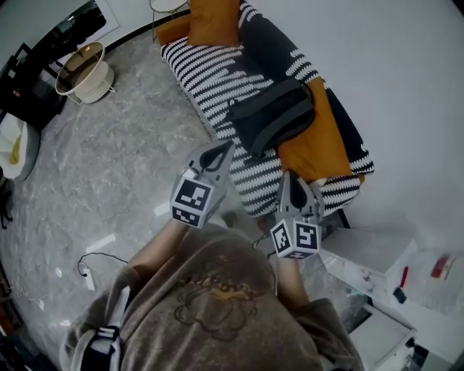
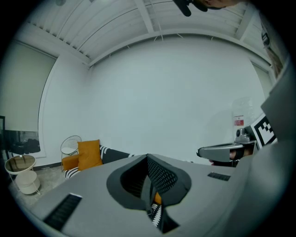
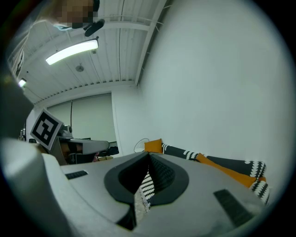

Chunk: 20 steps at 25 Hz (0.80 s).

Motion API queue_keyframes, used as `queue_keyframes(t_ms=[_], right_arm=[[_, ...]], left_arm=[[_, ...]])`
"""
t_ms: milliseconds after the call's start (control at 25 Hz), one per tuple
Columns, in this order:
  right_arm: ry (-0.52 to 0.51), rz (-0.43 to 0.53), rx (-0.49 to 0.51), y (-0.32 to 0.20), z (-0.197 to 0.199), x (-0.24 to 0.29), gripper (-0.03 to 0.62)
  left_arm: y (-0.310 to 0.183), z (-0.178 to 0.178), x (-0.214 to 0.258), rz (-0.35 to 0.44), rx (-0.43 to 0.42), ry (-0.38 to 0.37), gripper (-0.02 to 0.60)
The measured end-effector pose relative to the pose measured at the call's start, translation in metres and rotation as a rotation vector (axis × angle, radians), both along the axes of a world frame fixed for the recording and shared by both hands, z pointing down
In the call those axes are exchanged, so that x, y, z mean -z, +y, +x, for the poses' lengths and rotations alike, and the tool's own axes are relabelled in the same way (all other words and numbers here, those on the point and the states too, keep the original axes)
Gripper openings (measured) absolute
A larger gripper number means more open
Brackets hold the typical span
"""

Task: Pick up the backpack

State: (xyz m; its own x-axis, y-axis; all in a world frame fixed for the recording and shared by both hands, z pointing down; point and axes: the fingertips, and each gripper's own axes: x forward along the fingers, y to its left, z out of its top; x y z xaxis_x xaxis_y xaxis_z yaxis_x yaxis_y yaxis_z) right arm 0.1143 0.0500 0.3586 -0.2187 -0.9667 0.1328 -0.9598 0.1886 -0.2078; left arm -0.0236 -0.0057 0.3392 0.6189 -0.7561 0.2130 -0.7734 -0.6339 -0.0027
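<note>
A dark grey backpack (image 1: 274, 114) lies on a black-and-white striped sofa (image 1: 217, 80), partly over an orange blanket (image 1: 313, 148). My left gripper (image 1: 227, 148) is shut and empty, its tip just short of the backpack's near-left corner. My right gripper (image 1: 289, 178) is also shut and empty, hovering over the sofa's near end, below the backpack. In the left gripper view the shut jaws hide the backpack; only the sofa (image 2: 108, 156) and an orange cushion (image 2: 89, 154) show. The right gripper view shows the striped sofa (image 3: 217, 163) past its shut jaws.
An orange cushion (image 1: 214, 22) leans at the sofa's far end. A round wire-frame side table (image 1: 85, 71) stands on the grey marble floor to the left. White boxes and clutter (image 1: 391, 279) sit at the right near the wall. A cable (image 1: 90, 264) lies on the floor.
</note>
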Motion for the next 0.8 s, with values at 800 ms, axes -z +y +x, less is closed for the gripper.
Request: queue_keyframes(t_ms=[800], right_arm=[[-0.007, -0.054, -0.089, -0.153, 0.035, -0.028, 0.006]], left_arm=[[-0.169, 0.051, -0.019, -0.016, -0.122, -0.003, 0.002]])
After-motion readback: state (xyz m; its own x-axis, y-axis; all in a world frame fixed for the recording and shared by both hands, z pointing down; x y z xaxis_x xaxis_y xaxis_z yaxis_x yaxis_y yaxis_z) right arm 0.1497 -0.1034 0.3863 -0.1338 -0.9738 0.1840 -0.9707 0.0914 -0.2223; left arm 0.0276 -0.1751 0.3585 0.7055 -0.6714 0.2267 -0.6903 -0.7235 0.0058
